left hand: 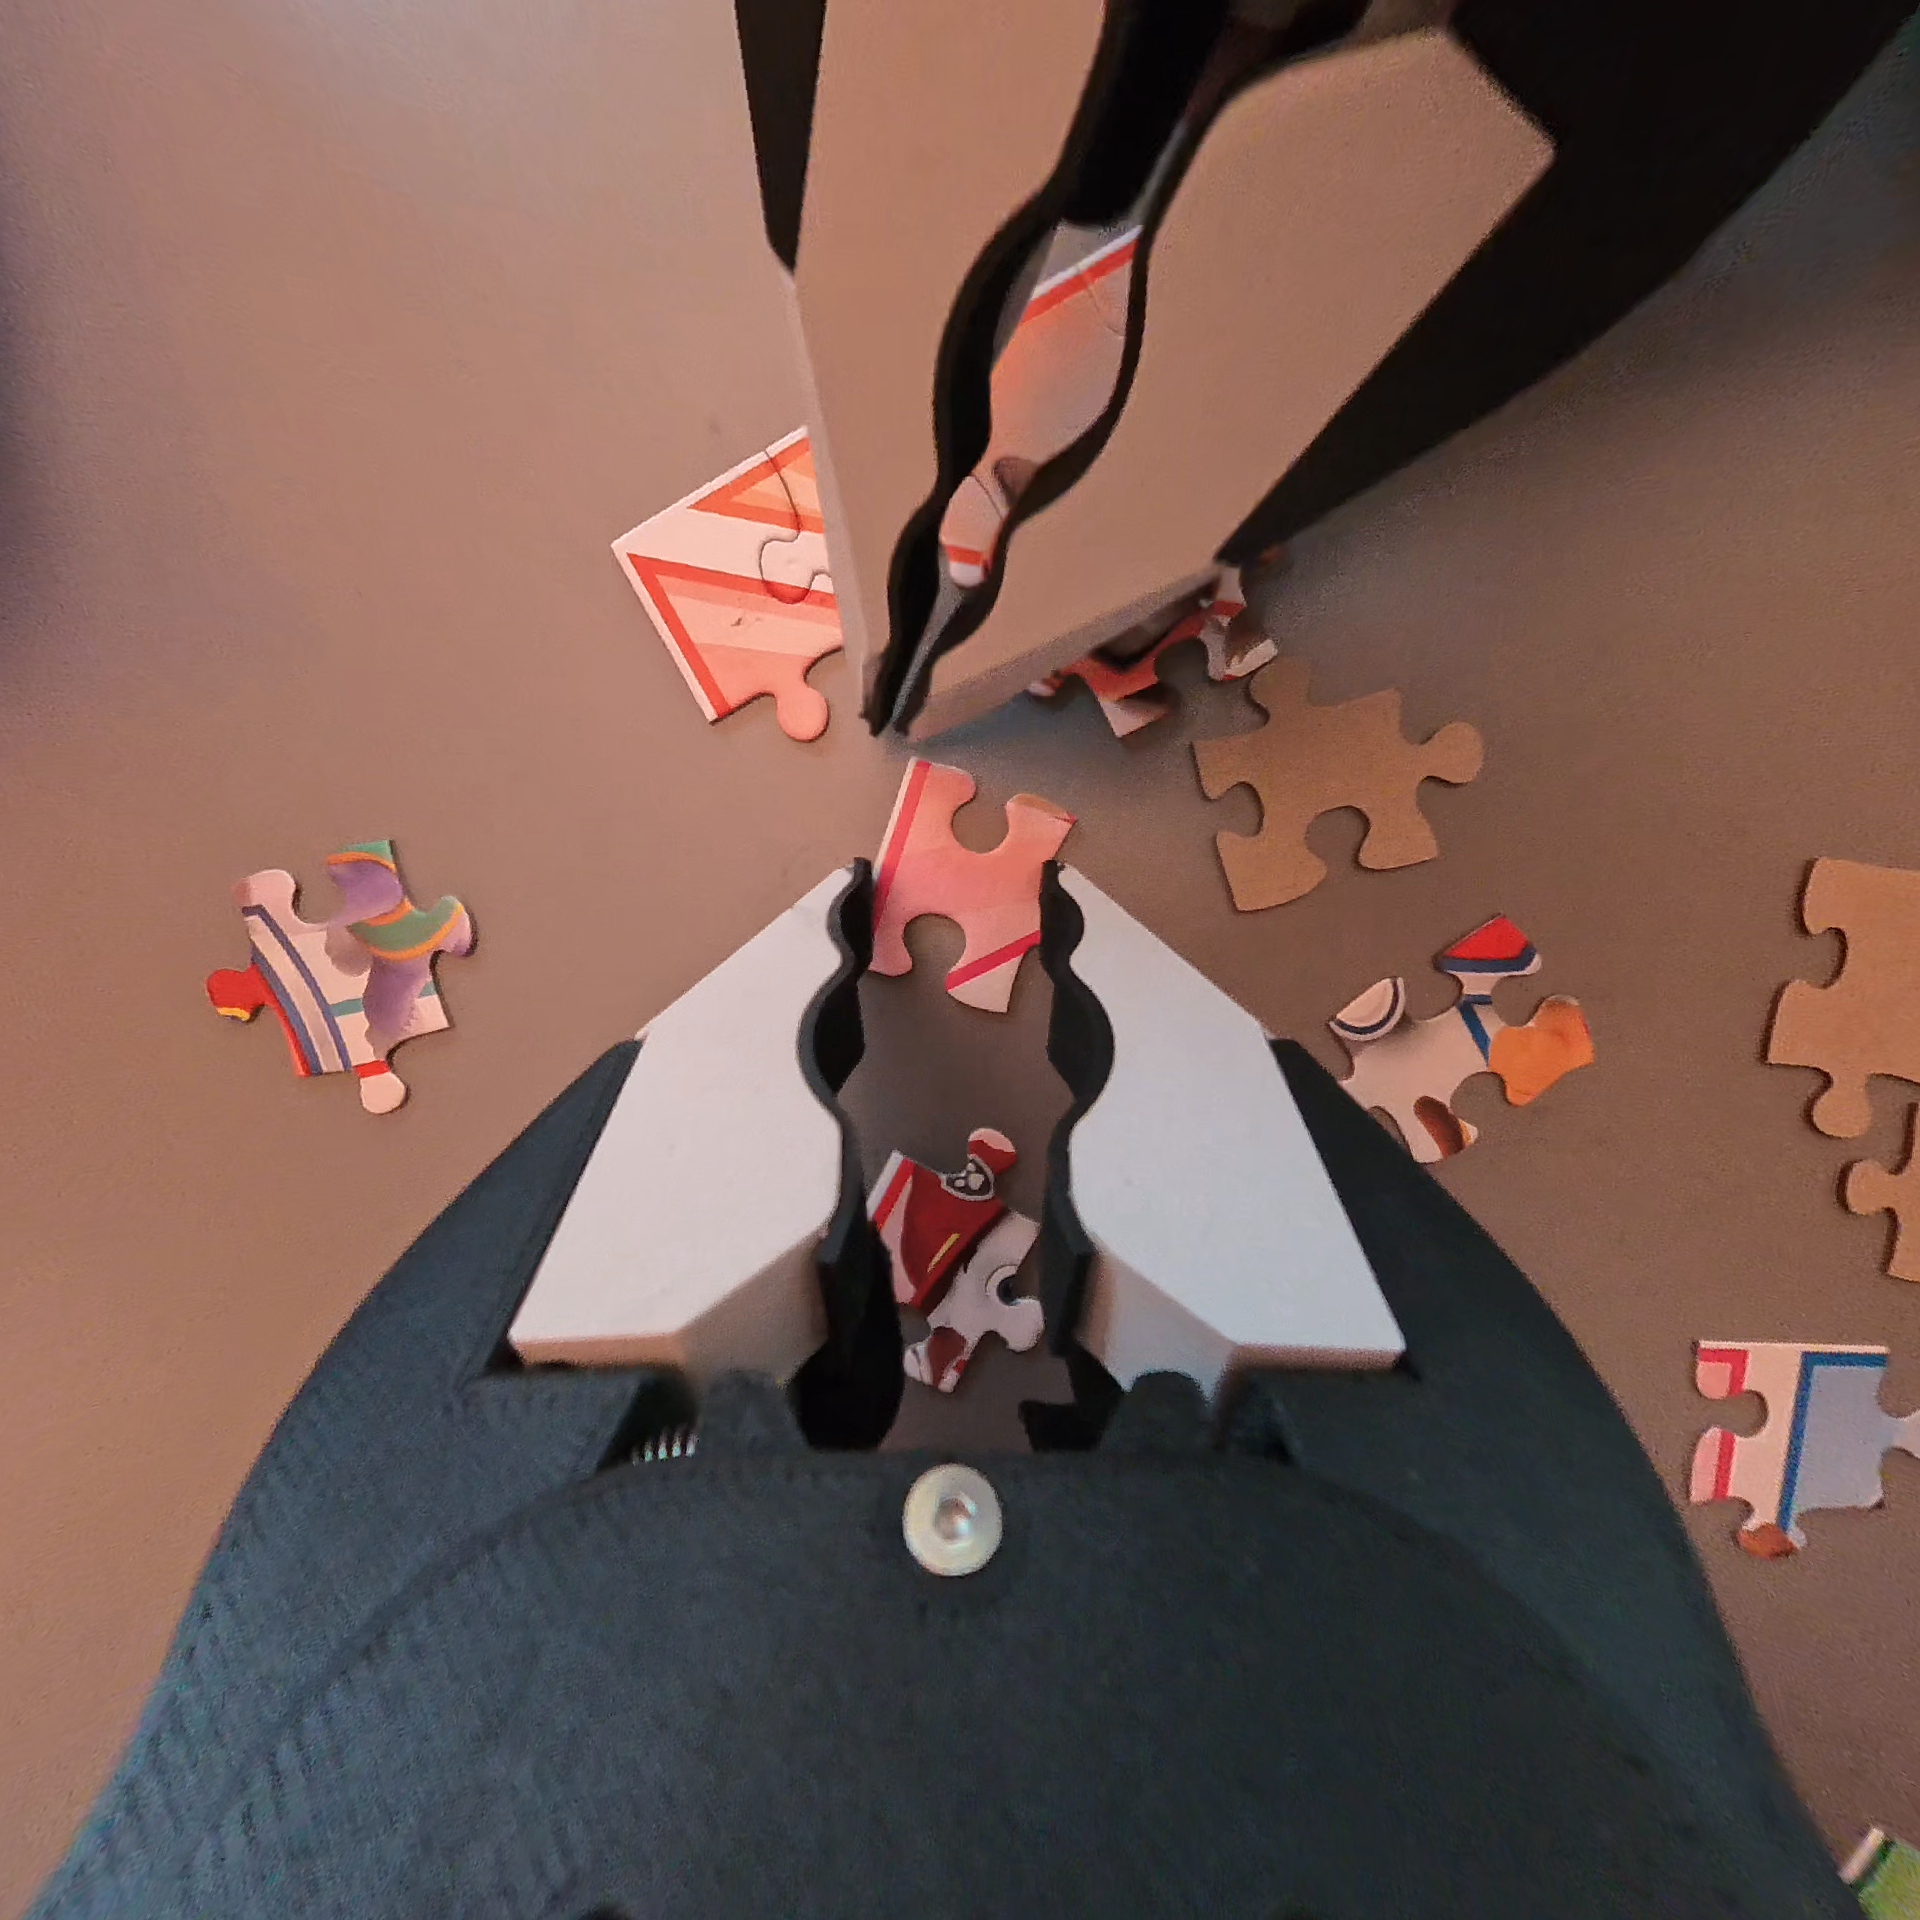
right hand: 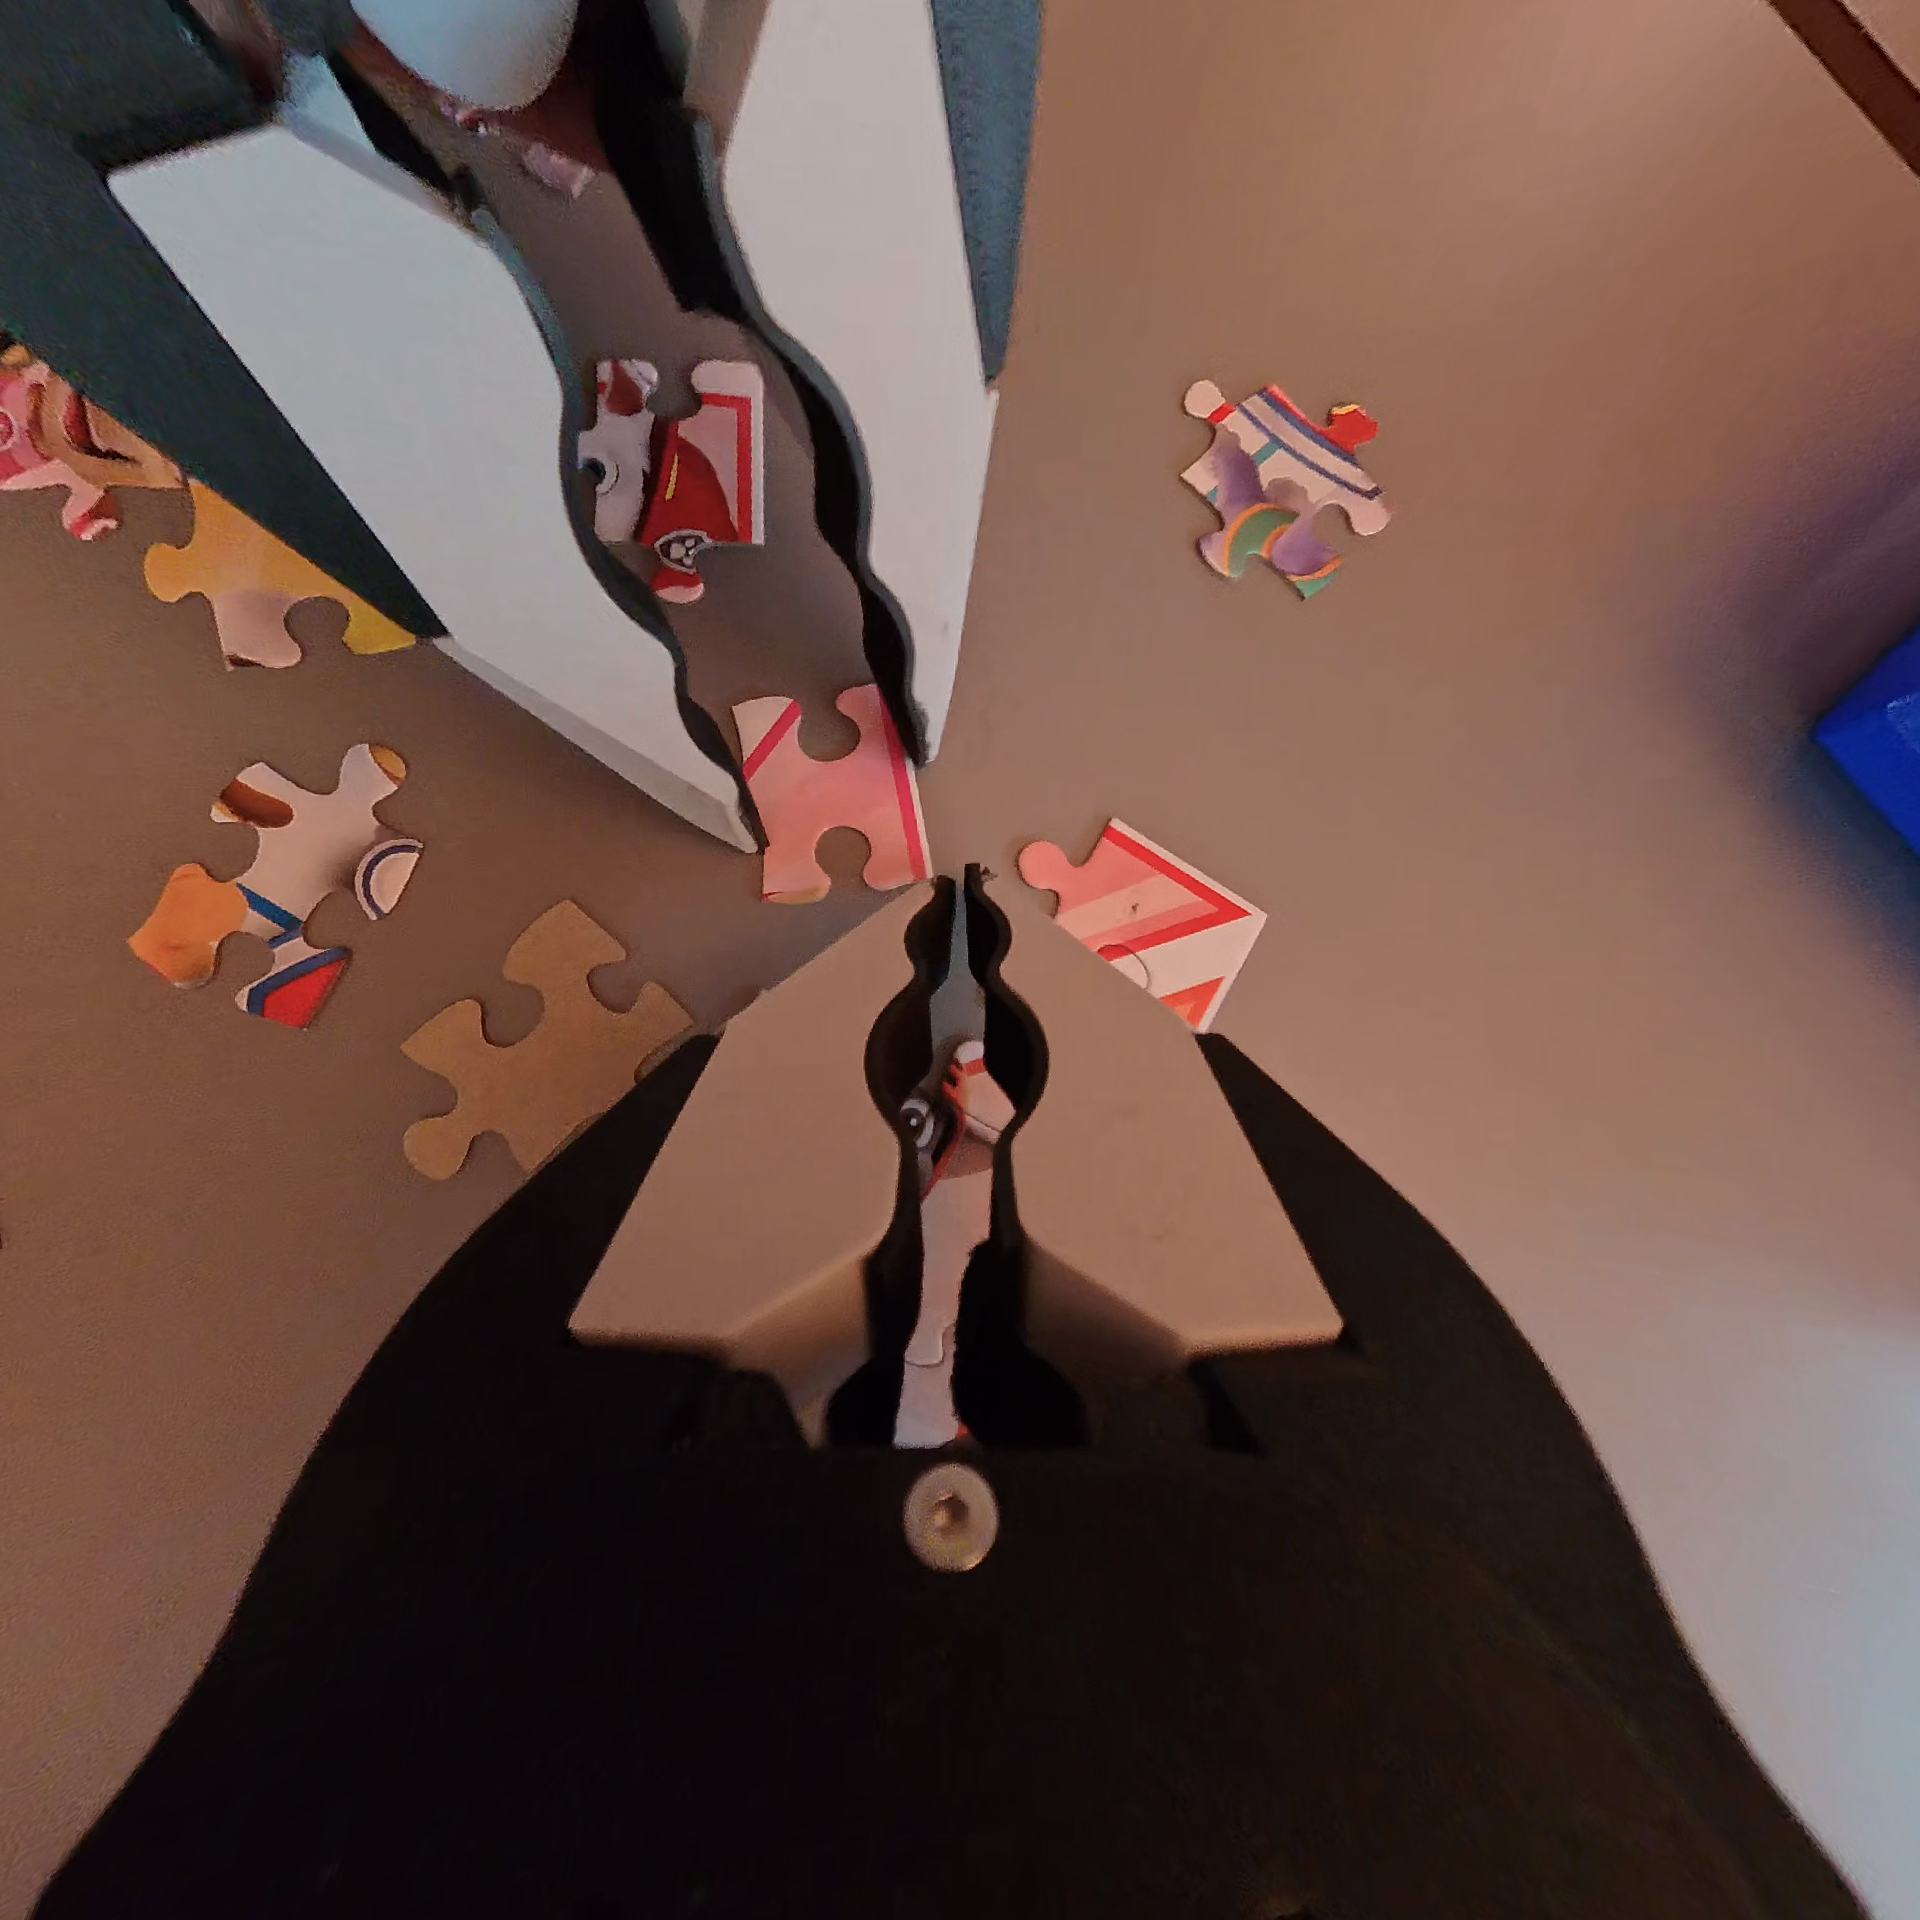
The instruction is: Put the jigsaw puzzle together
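Left gripper (left hand: pixel 951 868): body of dark, ridged, layered plastic, matt; smooth pale finger blocks; wavy black pads (left hand: pixel 1075 1023); a shiny metal screw (left hand: pixel 952 1519). Pink piece (left hand: pixel 961 883): printed card with a slight sheen. Brown piece (left hand: pixel 1335 784) lies face down, raw matt cardboard. Table (left hand: pixel 364 416): smooth, matt, grey-brown

The place could not be told for sure: only a plain grey-brown table (left hand: pixel 416 416) showed, strewn with cartoon jigsaw pieces (left hand: pixel 348 966), some lying cardboard side up (left hand: pixel 1335 784). It suggested a home or playroom.
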`<control>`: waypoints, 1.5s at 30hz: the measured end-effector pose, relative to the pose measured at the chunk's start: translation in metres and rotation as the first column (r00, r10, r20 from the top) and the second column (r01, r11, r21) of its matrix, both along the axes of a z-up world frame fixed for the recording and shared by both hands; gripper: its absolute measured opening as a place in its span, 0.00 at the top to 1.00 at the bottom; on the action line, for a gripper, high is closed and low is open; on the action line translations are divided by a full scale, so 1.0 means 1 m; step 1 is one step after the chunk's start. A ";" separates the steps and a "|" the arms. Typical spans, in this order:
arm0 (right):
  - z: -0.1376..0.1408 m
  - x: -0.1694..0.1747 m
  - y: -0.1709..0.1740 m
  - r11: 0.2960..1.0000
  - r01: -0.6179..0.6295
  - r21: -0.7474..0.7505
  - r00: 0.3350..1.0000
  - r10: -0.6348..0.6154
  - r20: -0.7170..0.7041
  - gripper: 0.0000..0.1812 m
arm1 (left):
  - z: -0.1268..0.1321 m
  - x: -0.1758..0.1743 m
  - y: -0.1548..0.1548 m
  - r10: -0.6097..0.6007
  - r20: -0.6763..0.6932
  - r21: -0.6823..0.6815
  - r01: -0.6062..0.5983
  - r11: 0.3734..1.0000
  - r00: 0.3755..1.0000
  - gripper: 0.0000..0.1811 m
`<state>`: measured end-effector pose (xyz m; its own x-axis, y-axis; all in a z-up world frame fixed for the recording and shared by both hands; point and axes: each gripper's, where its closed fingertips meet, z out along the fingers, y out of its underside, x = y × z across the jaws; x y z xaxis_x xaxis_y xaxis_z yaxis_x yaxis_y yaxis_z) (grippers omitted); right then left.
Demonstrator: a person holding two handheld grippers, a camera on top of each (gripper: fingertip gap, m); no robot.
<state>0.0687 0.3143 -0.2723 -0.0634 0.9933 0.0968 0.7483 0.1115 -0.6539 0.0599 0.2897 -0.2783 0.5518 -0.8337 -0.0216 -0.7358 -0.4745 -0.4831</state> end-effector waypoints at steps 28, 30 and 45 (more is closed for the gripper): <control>-0.003 0.010 0.032 0.973 0.211 -0.091 0.977 -0.212 -0.008 1.00 | 0.001 -0.004 0.035 0.456 0.093 0.055 -0.461 0.885 0.885 0.83; -0.003 0.010 0.032 0.973 0.211 -0.098 0.977 -0.213 -0.012 1.00 | 0.001 -0.004 0.033 0.490 0.081 0.055 -0.495 0.867 0.868 0.83; -0.003 0.028 0.043 0.950 0.282 -0.132 0.959 -0.285 0.002 1.00 | 0.001 0.001 0.033 0.620 0.089 0.078 -0.626 0.776 0.779 0.83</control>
